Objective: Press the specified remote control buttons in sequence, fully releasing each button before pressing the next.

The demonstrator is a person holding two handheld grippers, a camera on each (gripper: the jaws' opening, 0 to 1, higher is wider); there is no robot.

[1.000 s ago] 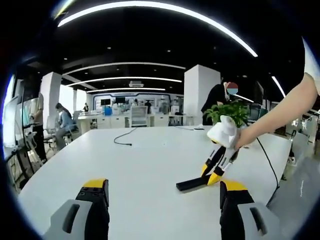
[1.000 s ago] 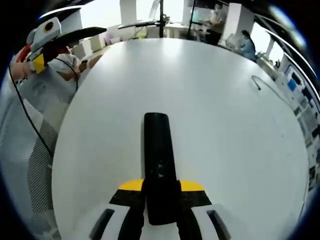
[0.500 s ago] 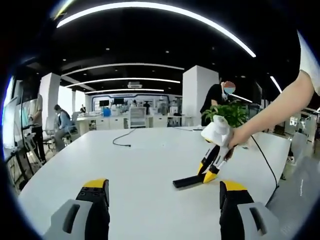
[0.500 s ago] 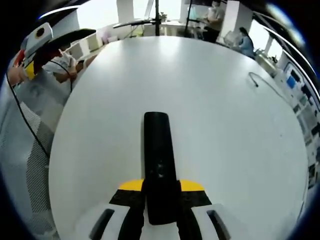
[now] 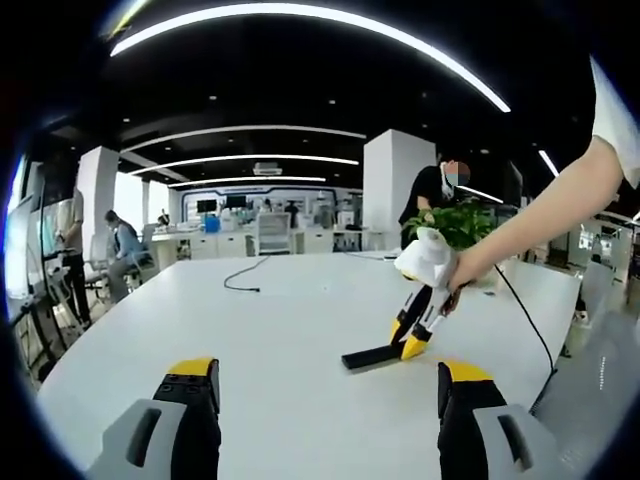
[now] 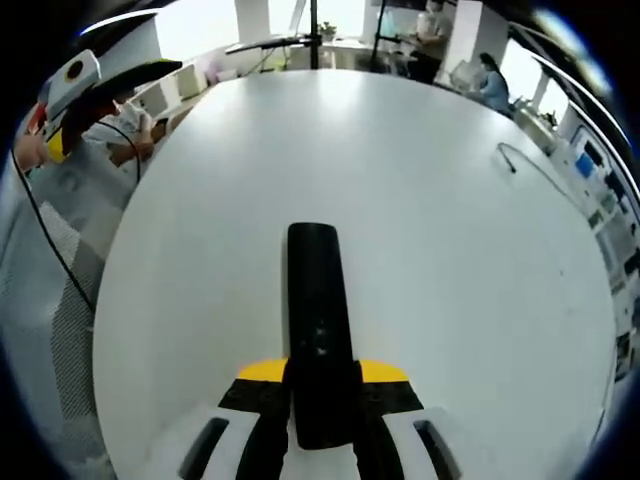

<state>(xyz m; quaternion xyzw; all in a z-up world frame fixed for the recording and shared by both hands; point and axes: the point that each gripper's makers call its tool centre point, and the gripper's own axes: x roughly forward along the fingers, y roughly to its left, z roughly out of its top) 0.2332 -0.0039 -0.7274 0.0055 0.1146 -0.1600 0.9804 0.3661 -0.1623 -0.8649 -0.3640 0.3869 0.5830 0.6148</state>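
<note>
Black remote (image 6: 318, 330) clamped by tilted right gripper (image 5: 411, 330).

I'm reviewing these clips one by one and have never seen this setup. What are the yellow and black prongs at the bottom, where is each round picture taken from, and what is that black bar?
There is no robot arm here. A person holds a hand tool with two jaws in each hand, and a fisheye camera rides on each tool looking forward along its jaws.

In the left gripper view, the left gripper shows as two yellow-tipped prongs at the bottom, wide apart and holding nothing. Further out over the white table, the person's hand holds the right gripper, which clamps a black remote whose far end is down at the table.

The right gripper view looks along that same tool: its jaws are shut on the remote, which sticks forward over the table. The left gripper appears at the upper left.

Behind are an open office, a plant and a loose cable.
</note>
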